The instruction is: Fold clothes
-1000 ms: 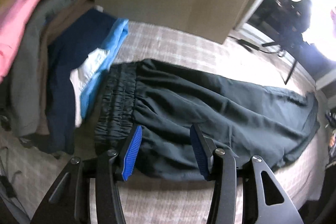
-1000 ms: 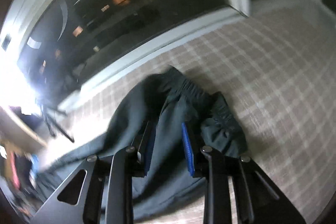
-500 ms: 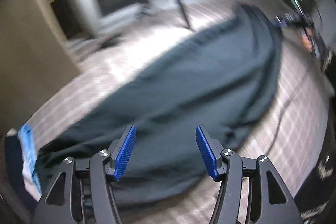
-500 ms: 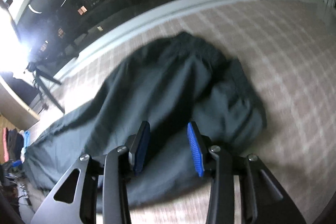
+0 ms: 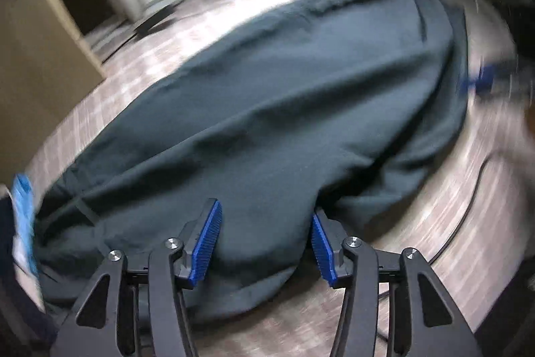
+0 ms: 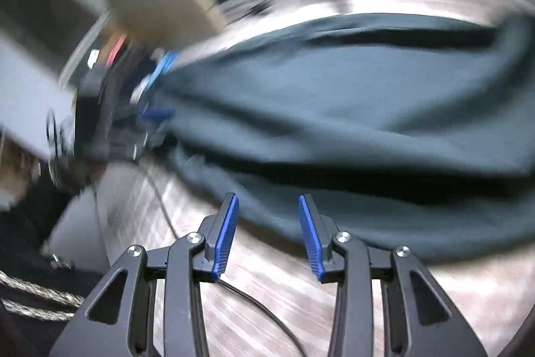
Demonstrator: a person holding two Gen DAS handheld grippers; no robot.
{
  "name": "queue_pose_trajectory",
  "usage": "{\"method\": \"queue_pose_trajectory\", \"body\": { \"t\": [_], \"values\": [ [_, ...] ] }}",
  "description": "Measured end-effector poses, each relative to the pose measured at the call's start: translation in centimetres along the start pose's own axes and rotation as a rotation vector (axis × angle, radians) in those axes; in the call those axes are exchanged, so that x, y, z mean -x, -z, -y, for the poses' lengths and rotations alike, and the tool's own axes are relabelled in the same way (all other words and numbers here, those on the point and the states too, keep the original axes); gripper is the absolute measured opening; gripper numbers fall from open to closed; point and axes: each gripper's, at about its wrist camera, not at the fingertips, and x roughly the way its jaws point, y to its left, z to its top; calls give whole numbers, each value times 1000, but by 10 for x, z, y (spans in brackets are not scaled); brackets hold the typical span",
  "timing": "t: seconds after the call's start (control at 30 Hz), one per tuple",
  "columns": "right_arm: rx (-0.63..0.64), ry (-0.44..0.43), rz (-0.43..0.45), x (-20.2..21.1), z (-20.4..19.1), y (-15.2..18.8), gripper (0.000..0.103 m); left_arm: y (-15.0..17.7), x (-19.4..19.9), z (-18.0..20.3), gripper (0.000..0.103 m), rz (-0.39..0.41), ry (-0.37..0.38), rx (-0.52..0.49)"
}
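Both hand-held grippers, left and right, are spread wide over my dark trousers, gripping nothing; frames pretty blurry.

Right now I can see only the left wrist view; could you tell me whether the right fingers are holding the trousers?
Observer: No, the right gripper is open, with nothing pinched.
Operator: Thank you. Where is it over the trousers?
Observer: At the near edge of the trousers; cloth shows between the fingertips, and bare bedcover lies further back.
Operator: Is anything in the way there?
Observer: A black cable runs across the bedcover beneath that gripper.
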Motion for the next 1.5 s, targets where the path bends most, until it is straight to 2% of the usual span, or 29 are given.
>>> {"method": "queue_pose_trajectory", "body": {
  "t": [0.07, 0.2, 0.27, 0.37, 0.4, 0.43, 0.47, 0.57, 0.7, 0.8, 1.0, 1.07, 1.13, 1.17, 1.2, 1.3, 1.37, 1.4, 1.47, 1.5],
  "values": [
    [46, -17, -56, -25, -16, -5, 37, 0, 10, -11, 48, 32, 19, 61],
    [82, -56, -134, -69, -33, -14, 37, 14, 28, -9, 49, 70, 46, 80],
    [76, -95, -124, -83, -35, -22, 42, 21, 33, -7, 49, 78, 59, 93],
    [81, -136, -95, -98, -41, -34, 41, 34, 39, -7, 49, 89, 84, 130],
    [103, -148, -101, -103, -47, -33, 35, 37, 40, -8, 49, 92, 85, 143],
    [133, -154, -119, -108, -57, -29, 8, 39, 40, -9, 49, 92, 83, 154],
    [171, -154, -130, -109, -66, -24, 3, 42, 42, -11, 49, 94, 84, 164],
    [299, -134, -105, -93, -89, -4, 4, 51, 52, -12, 49, 125, 139, 208],
    [325, -133, -45, -70, -90, 10, 4, 56, 52, 9, 49, 149, 234, 217],
    [334, -149, -40, -70, -92, 16, 3, 54, 40, 33, 48, 128, 285, 200],
    [328, -140, -66, -84, -97, 25, 3, 37, 2, 63, 48, 40, 224, 172],
    [320, -155, -74, -84, -96, 29, 3, 29, -10, 63, 48, 17, 181, 185],
    [319, -175, -88, -82, -96, 34, 3, 23, -22, 66, 29, 4, 105, 158],
    [324, -170, -99, -81, -97, 36, 3, 22, -24, 68, 13, 16, 58, 132],
    [322, -168, -104, -79, -96, 36, 3, 25, -20, 63, 6, 24, 80, 154],
    [256, -178, -57, -53, -84, 31, 5, 33, -8, 51, 5, 48, 145, 218],
    [166, -190, -1, -28, -65, 23, 18, 42, 8, 45, 5, 91, 214, 267],
    [122, -199, 24, -18, -56, 19, 21, 49, 19, 43, 5, 122, 252, 289],
    [58, -210, 58, -8, -42, 9, 24, 61, 37, 48, 4, 173, 247, 281],
    [37, -189, 57, -11, -36, 3, 24, 67, 45, 50, 4, 195, 244, 276]
  ]
}}
